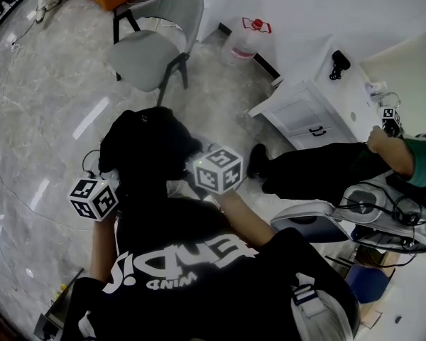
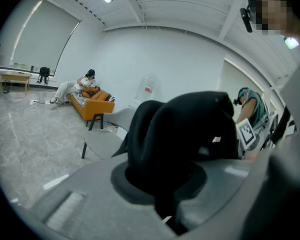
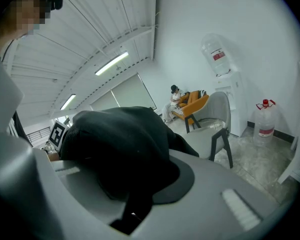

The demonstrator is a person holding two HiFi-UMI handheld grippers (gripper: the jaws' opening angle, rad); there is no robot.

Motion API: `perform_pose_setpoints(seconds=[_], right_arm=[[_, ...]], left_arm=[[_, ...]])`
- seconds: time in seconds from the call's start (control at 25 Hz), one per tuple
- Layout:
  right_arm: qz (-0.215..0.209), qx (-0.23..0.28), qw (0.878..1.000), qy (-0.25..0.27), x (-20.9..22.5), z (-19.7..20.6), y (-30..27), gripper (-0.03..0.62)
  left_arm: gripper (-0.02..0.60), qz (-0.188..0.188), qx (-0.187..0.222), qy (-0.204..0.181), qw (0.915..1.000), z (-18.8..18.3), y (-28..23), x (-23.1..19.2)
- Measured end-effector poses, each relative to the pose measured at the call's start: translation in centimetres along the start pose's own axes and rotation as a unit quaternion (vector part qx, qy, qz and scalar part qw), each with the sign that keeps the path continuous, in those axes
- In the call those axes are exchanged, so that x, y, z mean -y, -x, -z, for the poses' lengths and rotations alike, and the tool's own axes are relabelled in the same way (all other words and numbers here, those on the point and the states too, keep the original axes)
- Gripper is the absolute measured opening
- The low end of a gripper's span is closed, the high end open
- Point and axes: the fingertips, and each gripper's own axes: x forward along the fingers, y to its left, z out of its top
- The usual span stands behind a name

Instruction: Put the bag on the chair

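Grey marble floor (image 1: 50, 105): grey chair (image 1: 148, 54), water jug (image 1: 243, 45), white cabinet (image 1: 305, 112).

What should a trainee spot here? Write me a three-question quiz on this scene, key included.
1. True or false: the black bag already rests on the grey chair.
2. How many grippers clamp the bag? A) none B) one C) two
3. Fill in: the sofa beyond the chair is ___.
Key: 1 false, it is held short of the chair. 2 C, the left gripper and right gripper are both shut on it. 3 orange.
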Motion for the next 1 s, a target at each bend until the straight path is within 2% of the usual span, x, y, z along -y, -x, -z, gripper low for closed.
perform_pose_setpoints(seconds=[0.48, 1.0], right_arm=[[0.027, 0.012, 1.0, -0.01, 4.9, -8.8, -7.7, 0.031], [0.057, 0.037, 0.998, -0.02, 8.6, -14.5, -15.8, 0.031]], left_arm=[[0.034, 0.029, -0.013, -0.005, 0.9995, -9.1, -6.5, -6.8], [0.034, 0.069, -0.023, -0.026, 0.997, -15.6, -11.4, -14.4]])
